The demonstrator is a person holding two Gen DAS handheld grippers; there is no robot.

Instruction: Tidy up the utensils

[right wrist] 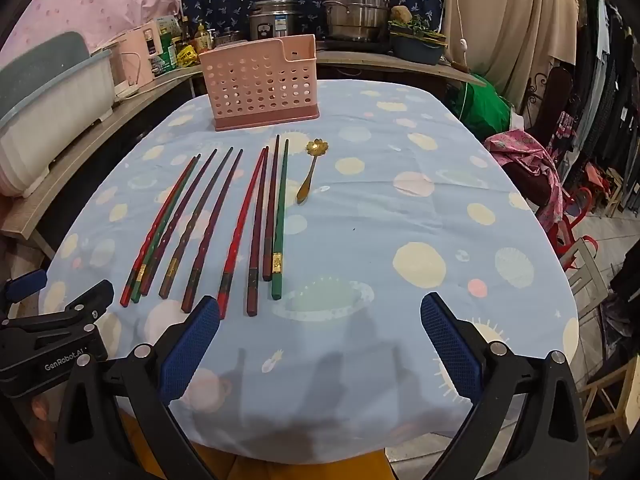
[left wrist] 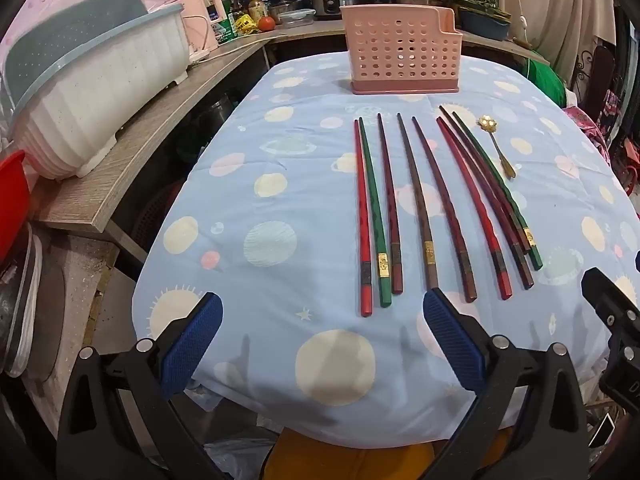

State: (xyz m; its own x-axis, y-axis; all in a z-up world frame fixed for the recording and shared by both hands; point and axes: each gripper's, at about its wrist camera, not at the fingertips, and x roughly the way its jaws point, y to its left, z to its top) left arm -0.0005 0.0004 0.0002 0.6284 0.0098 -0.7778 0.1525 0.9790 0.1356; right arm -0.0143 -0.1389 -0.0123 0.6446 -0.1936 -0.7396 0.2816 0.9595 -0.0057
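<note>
— Pink plastic, that holder at the far end of the table, full of round holes, standing upright on the blue planet-print cloth. Looks empty from where I stand, though I can't see down into it.

— And the chopsticks?

— All laid out flat on the cloth between the holder and the near edge, thin tips pointing toward the holder. Eight, as far as I can count: red, green, dark brown. On the left a red and a green one lie side by side, touching; the middle ones are spaced apart; the right-hand bunch crowds together and overlaps.

— Anything else with them?

— One small gold spoon with a flower-shaped bowl, just beside the rightmost green stick, bowl end toward the holder.

— What about the tongs?

— Both spread wide, nothing between the blue pads. The left gripper hangs over the near edge, tilted down, its right-hand pad close over the butt end of a brown stick; I can't tell if it touches. The right gripper hovers next to it, over bare cloth to the right of the sticks.

— And behind?

— A white dish rack on the wooden side counter, steel pots on the back shelf.
</note>
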